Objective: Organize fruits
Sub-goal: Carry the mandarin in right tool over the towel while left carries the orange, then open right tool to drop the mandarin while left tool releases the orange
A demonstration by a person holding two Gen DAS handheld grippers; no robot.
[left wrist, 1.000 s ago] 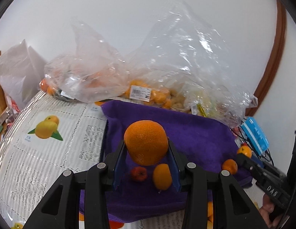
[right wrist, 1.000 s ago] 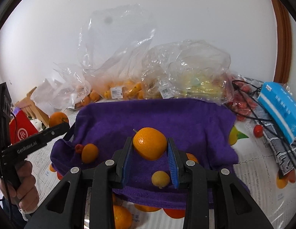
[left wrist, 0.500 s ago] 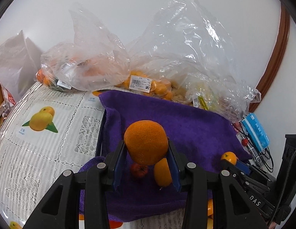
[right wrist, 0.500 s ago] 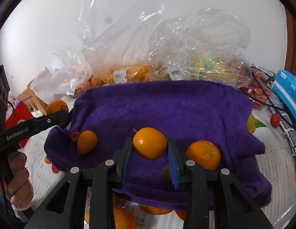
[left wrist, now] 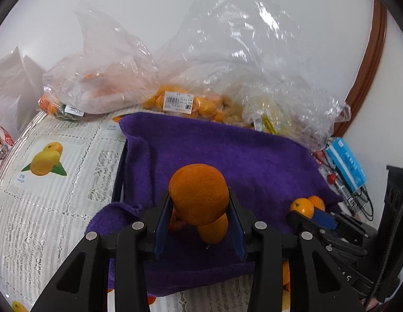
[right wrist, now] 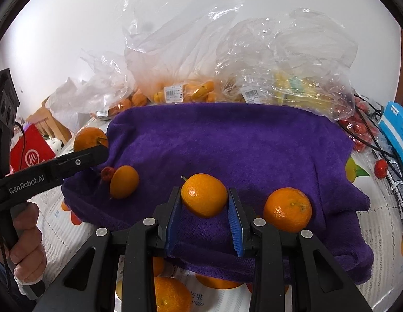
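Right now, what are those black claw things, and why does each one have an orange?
They are grabbers that a person holds, one per hand. Each carries a camera looking along its fingers. One picture is from the left grabber, which squeezes a big orange. The other is from the right grabber, which squeezes a smaller orange. Below lies a purple towel with three loose fruits: an orange, an oval orange fruit, a tiny red one. Bags of fruit sit behind.

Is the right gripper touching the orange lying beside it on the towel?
Apart. Right wrist view: purple towel shows between the right gripper and that orange.
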